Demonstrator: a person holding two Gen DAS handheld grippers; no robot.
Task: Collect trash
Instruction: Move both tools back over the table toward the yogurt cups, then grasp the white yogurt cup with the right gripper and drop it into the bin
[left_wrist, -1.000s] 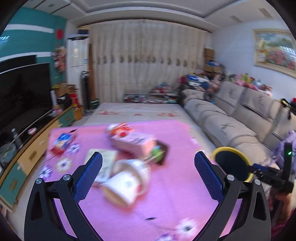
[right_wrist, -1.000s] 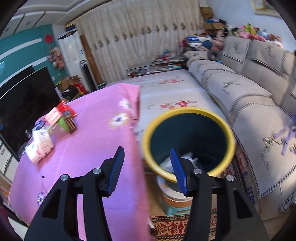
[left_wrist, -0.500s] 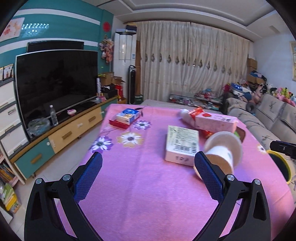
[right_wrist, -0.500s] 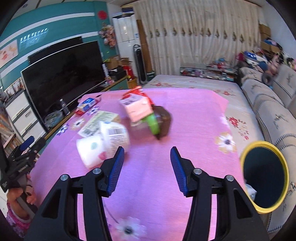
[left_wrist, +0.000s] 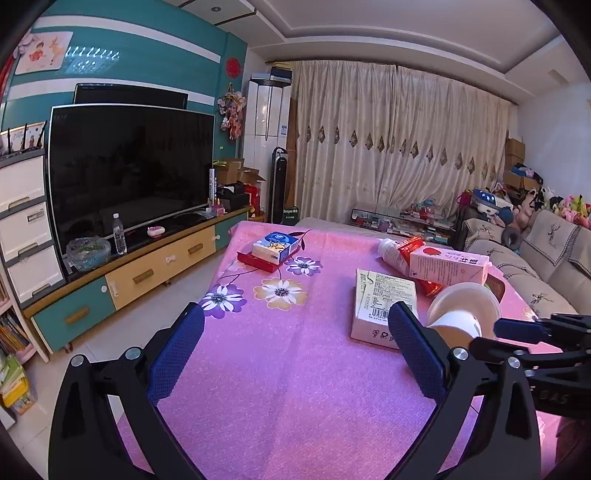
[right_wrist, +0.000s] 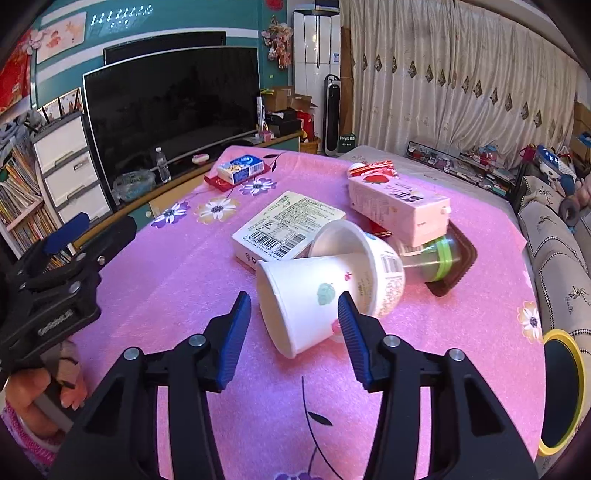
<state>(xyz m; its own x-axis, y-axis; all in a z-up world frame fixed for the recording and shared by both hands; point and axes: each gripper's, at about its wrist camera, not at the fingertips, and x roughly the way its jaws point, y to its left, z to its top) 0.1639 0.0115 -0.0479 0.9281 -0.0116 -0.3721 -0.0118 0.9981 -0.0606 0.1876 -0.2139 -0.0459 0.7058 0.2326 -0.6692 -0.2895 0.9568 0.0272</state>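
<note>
A heap of trash lies on the pink flowered tablecloth (right_wrist: 192, 266). A white paper cup (right_wrist: 299, 299) lies on its side, stuck into a second white cup (right_wrist: 369, 258). Behind them are a flat white box (right_wrist: 284, 225), a pink carton (right_wrist: 399, 206), a green-lidded clear bottle (right_wrist: 432, 258) and a red wrapper (right_wrist: 373, 168). My right gripper (right_wrist: 293, 332) is open and empty, its fingers on either side of the paper cup's mouth, just short of it. My left gripper (left_wrist: 291, 354) is open and empty over the cloth; the flat box (left_wrist: 384, 306) and the cups (left_wrist: 461, 314) lie to its right.
A yellow-rimmed dark bin (right_wrist: 561, 391) stands off the table's right side. A blue tissue pack (right_wrist: 240, 168) on a red box sits at the far left corner. A TV (left_wrist: 129, 173) on a low cabinet is at left, a sofa (left_wrist: 543, 258) at right.
My right gripper swung from above the bin to the table and now faces the paper cup closely. My left gripper drew back and left, off the trash heap.
</note>
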